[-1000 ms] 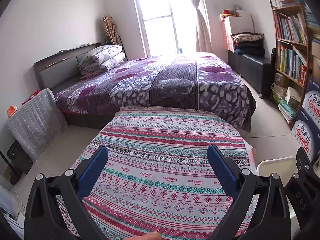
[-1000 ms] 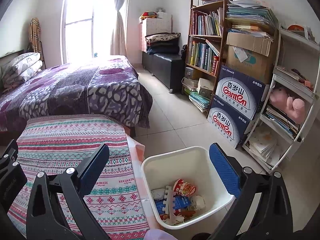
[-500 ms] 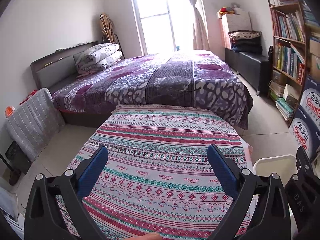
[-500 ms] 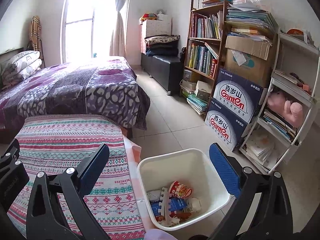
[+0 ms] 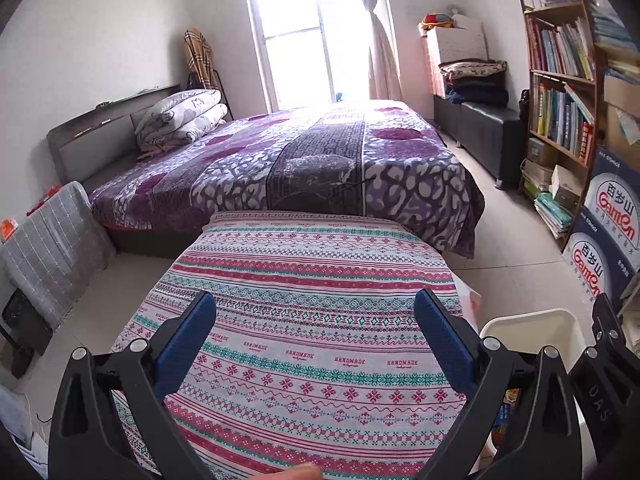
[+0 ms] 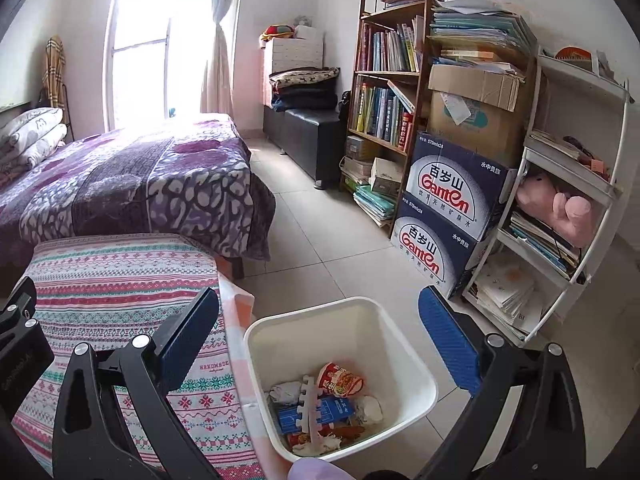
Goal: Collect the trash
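Note:
A white trash bin (image 6: 416, 364) stands on the floor beside the table, holding a red cup-noodle tub (image 6: 340, 378), a blue carton (image 6: 320, 412), a white comb-like strip (image 6: 310, 408) and crumpled paper. My right gripper (image 6: 320, 336) hangs open above the bin's near left rim, nothing between its fingers. My left gripper (image 5: 316, 340) is open over the patterned tablecloth (image 5: 316, 280), which shows no loose items. The bin's rim (image 5: 528, 320) also appears at the lower right of the left wrist view.
A bed with a purple blanket (image 5: 320, 168) lies beyond the table. A bookshelf (image 6: 384, 92), stacked water cartons (image 6: 448, 216) and a white rack (image 6: 568, 216) line the right wall. Tiled floor (image 6: 316, 240) runs between bed and shelves.
Both views have drifted slightly back and up, so the table and bin sit a little farther away. Both grippers stay open and empty.

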{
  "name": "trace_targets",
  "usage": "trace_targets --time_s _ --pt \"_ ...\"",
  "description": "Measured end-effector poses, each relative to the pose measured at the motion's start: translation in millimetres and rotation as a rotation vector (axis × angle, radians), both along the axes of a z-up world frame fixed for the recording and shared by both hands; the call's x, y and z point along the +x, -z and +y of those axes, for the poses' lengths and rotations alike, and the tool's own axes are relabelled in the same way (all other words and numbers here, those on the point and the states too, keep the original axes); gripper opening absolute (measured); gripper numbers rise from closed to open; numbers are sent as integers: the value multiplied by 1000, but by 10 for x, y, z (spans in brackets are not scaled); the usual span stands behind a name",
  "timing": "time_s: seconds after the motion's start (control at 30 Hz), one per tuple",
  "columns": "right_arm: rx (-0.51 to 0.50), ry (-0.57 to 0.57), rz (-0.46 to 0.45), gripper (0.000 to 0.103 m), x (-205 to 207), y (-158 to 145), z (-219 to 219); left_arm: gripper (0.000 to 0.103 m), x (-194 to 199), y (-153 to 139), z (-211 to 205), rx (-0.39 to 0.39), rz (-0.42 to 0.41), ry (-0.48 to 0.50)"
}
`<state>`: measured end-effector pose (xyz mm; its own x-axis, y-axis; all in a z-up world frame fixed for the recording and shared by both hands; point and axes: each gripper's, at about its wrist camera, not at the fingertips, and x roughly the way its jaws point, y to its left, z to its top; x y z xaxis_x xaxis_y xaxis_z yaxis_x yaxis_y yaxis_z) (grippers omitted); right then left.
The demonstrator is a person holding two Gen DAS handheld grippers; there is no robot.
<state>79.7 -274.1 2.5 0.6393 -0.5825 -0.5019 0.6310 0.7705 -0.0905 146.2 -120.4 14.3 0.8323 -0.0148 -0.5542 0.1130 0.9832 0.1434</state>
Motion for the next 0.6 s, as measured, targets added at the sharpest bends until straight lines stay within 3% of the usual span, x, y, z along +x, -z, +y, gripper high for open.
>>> trace_targets --time_s 0.6 --pt "16 16 14 96 -192 -48 -167 96 -137 -110 -18 17 20 33"
